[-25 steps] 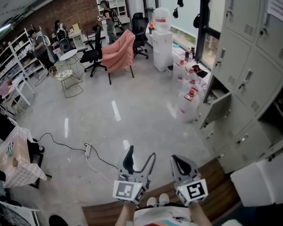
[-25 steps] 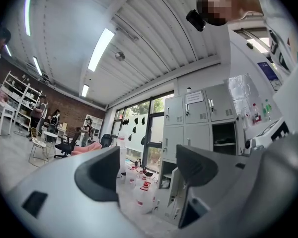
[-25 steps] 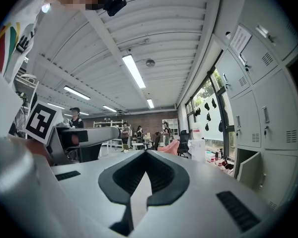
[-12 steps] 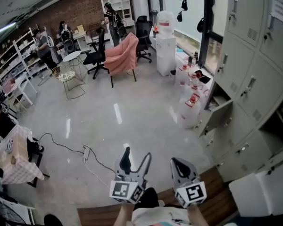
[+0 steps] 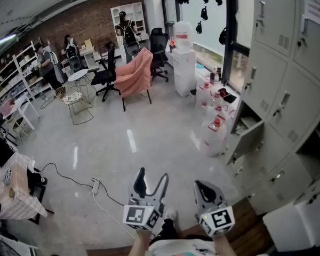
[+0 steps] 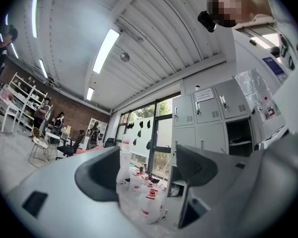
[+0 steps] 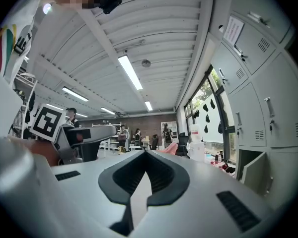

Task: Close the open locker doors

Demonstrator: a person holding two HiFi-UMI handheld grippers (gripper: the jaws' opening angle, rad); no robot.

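Note:
Grey lockers (image 5: 288, 89) fill the right side of the head view. One low door (image 5: 248, 138) hangs ajar, and a pale open door (image 5: 298, 225) juts out at the bottom right under an open compartment (image 5: 318, 143). My left gripper (image 5: 152, 179) is held low in front of the body, open and empty. Beside it my right gripper (image 5: 204, 190) is shut on nothing. Both are well short of the lockers. The left gripper view frames the lockers (image 6: 208, 113) and the ajar door (image 6: 175, 192) between open jaws (image 6: 146, 172). In the right gripper view the pads (image 7: 161, 175) meet, with the door (image 7: 253, 175) at right.
Several water jugs (image 5: 215, 126) stand on the floor by the ajar door, and a water dispenser (image 5: 183, 52) stands behind them. A pink-draped chair (image 5: 136, 64), office chairs, a cable with a power strip (image 5: 96, 185) and a checked-cloth table (image 5: 16, 188) lie to the left. People stand at the back.
The head view has shifted a little, and a shoe now shows between the grippers. Both grippers keep their poses, left open and right shut.

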